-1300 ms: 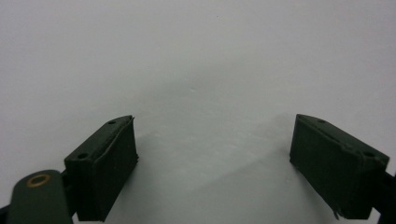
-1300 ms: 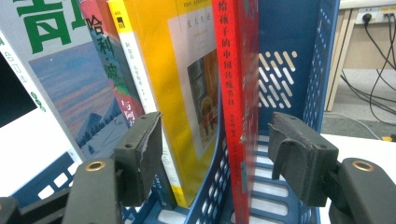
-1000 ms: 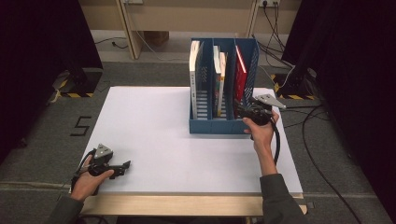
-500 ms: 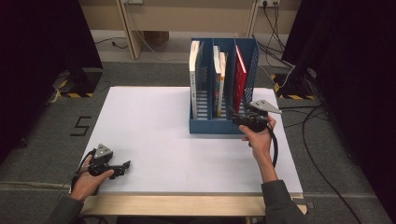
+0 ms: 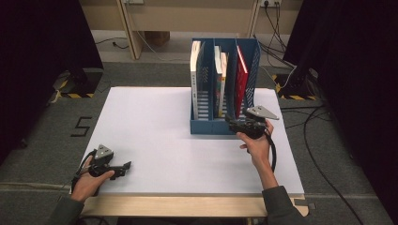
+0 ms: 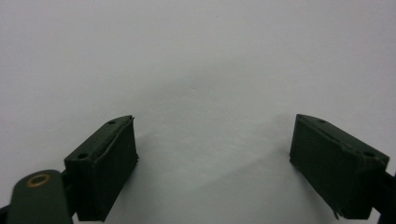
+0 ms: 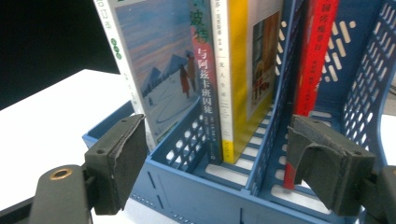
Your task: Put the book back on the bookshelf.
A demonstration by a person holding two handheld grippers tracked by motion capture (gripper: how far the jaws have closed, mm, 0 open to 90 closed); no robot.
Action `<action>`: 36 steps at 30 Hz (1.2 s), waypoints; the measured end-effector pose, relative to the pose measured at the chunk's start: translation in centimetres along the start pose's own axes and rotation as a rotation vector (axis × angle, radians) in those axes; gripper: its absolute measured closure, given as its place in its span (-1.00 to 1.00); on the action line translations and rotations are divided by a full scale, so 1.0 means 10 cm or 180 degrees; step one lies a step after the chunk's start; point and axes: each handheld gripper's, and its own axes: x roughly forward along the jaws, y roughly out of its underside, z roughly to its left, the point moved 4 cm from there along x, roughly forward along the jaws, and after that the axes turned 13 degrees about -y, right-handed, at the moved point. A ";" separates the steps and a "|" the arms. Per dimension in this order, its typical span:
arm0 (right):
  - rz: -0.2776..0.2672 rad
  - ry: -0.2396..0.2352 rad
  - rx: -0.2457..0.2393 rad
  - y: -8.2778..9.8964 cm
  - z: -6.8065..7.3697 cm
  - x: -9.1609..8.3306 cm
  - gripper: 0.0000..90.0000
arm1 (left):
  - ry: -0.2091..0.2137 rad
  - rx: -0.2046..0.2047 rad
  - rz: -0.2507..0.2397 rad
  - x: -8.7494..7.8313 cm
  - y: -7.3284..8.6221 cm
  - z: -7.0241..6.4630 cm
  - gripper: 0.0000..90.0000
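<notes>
Change: we see the right gripper [image 5: 233, 123] drawn back from the right end of the blue file rack [image 5: 206, 125] toward the person, its jaws having just been opening; the left gripper [image 5: 123, 166] stays where it was.
Table: we note a white table [image 5: 155, 131] carrying the rack at its far right part.
Rack: we count three upright compartments, the open front facing the person.
Books: we find a book with a snowy cover [image 7: 156, 70] in the left compartment, a yellow-spined book [image 7: 236, 79] in the middle one, and a red book [image 7: 315, 60] standing upright in the right one.
Right gripper: we see its jaws spread wide with nothing between the pads, just in front of the rack's near wall.
Left gripper: we see it resting at the near left corner, jaws wide apart over bare tabletop, holding nothing.
</notes>
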 end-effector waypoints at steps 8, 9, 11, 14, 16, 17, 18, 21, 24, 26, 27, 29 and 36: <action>0.0037 -0.0036 -0.0013 0.08 0.08 0.00 -0.58 | 0.0000 0.0002 0.0000 0.00 0.00 0.00 -0.70; 0.0033 -0.0033 0.0000 0.08 0.09 0.00 -0.62 | 0.0000 0.0002 0.0000 0.00 0.00 0.00 -0.70; 0.0033 -0.0016 0.0022 0.09 0.11 -0.01 -0.63 | 0.0001 -0.0001 0.0000 0.00 0.00 0.00 -0.70; 0.0033 -0.0037 0.0003 0.10 0.14 -0.02 -0.63 | 0.0001 0.0002 0.0001 0.00 0.00 0.00 -0.70; 0.0048 -0.0054 0.0000 0.12 0.16 -0.02 -0.63 | 0.0000 0.0003 0.0002 0.00 0.00 0.00 -0.70; 0.0046 -0.0061 0.0000 0.13 0.17 -0.02 -0.63 | 0.0001 0.0002 0.0002 0.00 0.00 0.00 -0.70; 0.0058 -0.0074 0.0000 0.14 0.19 -0.02 -0.63 | 0.0000 0.0002 0.0002 0.00 0.00 0.00 -0.70; 0.0065 -0.0107 -0.0001 0.16 0.23 -0.03 -0.63 | 0.0001 0.0002 0.0002 0.00 0.00 0.00 -0.70; 0.0079 -0.0152 -0.0015 0.19 0.28 -0.03 -0.63 | 0.0001 -0.0005 -0.0001 0.00 0.00 0.00 -0.70; 0.0102 -0.0169 -0.0031 0.22 0.32 -0.03 -0.63 | 0.0001 -0.0003 0.0002 0.00 0.00 0.00 -0.70; 0.0105 -0.0185 -0.0036 0.23 0.33 -0.02 -0.63 | 0.0001 -0.0003 0.0003 0.00 0.00 0.00 -0.70; 0.0115 -0.0215 -0.0028 0.25 0.36 -0.02 -0.63 | 0.0002 0.0008 0.0011 0.00 0.00 0.00 -0.70; 0.0151 -0.0288 -0.0007 0.35 0.40 -0.02 -0.63 | 0.0008 0.0011 0.0020 0.01 -0.01 0.00 -0.71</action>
